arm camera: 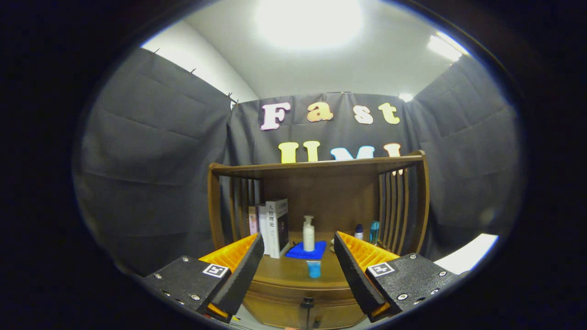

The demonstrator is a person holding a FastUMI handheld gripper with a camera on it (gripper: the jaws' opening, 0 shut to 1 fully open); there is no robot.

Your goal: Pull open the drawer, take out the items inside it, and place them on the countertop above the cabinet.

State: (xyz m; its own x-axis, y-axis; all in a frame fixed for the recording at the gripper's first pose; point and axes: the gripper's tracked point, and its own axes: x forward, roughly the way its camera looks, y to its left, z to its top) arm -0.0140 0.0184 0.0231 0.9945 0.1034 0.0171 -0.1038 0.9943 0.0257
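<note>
- Gripper (299, 270): its fingers stand wide apart and hold nothing, poised in front of the wooden cabinet (316, 220).
- Drawer (302, 302): appears closed, below the countertop edge at 6 o'clock between the fingers; its dark knob (307, 302) sits near the middle of the front. The items inside are hidden.
- Step in hand, as judged: approach the knob. Lower and centre the fingers on it, close across it, then pull straight back along the drawer's travel, avoiding any sideways drag.
- Countertop (293, 270): carries a pump bottle (308, 233) on a blue pad (306, 250) at 12 o'clock ahead, a small blue cup (313, 269) just in front of it, books (275, 227) at 11 o'clock, and small bottles (367, 232) at 1 o'clock.
- Open room: bare wood lies either side of the cup; slatted side rails (394, 206) and the top shelf (316, 165) bound the bay.
</note>
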